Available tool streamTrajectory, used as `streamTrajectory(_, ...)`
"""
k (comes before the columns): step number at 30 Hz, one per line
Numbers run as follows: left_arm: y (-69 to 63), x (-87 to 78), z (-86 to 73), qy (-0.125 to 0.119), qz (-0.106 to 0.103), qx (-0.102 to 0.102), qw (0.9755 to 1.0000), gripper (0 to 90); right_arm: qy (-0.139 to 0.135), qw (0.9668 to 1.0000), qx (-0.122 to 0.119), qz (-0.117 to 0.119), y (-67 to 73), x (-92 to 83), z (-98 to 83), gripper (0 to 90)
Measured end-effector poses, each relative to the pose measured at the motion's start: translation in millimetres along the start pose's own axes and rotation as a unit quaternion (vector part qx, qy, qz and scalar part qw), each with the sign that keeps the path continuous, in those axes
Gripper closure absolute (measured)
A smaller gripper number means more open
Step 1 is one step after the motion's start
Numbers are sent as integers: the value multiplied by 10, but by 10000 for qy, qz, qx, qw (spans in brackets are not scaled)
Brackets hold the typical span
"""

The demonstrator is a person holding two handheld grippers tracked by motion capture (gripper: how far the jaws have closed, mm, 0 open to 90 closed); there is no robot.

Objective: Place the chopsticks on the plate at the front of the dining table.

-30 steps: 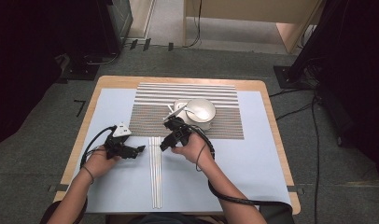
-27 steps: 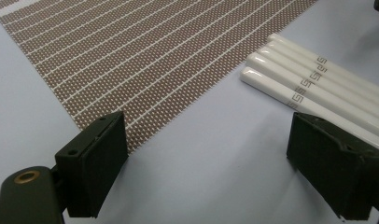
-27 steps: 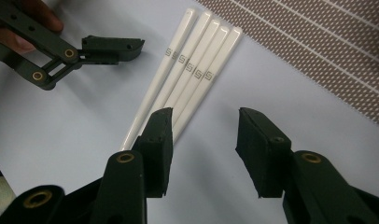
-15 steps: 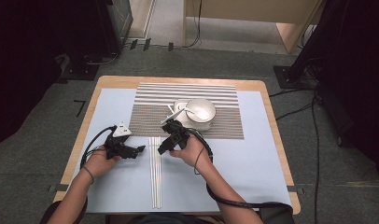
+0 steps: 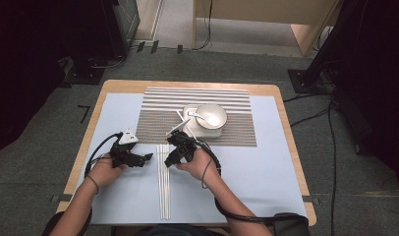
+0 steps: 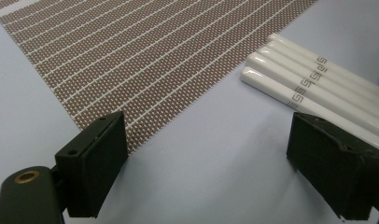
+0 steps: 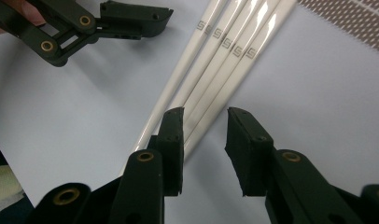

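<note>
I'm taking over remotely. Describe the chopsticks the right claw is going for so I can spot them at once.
Start at the brown striped placemat on the pale blue table cover. Just below its near edge, between the two hands, four white chopsticks lie side by side, running toward the person. They are long, glossy and thin, with a small grey key pattern near one end, unlike the round bowl on the mat.

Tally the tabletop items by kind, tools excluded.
White chopsticks: 4
Bowl: 1
Spoon, lying in the bowl: 1
Square white dish under the bowl: 1
Brown striped placemat: 1
Pale blue table cover: 1
Total: 9
</note>
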State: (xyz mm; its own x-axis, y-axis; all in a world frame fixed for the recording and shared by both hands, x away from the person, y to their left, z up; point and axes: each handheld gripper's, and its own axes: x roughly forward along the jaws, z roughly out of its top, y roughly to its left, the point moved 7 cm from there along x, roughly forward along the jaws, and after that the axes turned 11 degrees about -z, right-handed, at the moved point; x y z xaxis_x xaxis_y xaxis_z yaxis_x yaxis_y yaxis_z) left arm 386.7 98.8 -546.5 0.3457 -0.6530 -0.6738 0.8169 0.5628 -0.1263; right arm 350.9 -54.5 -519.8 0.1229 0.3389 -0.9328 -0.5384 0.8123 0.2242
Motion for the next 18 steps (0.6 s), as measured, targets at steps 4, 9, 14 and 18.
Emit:
streamTrajectory(4,-2,1,0,-2,-6,-7,10000,118,20,10000,-30,59,47,15,-8,689)
streamTrajectory(9,-2,1,0,-1,-6,-8,10000,118,31,10000,-43,82,83,16,-5,687)
streamTrajectory(14,-2,1,0,-3,-5,-7,10000,118,23,9999,-72,127,130,25,1,678)
streamTrajectory(18,-2,2,1,-10,-3,-12,10000,118,36,9998,-95,141,155,33,1,676)
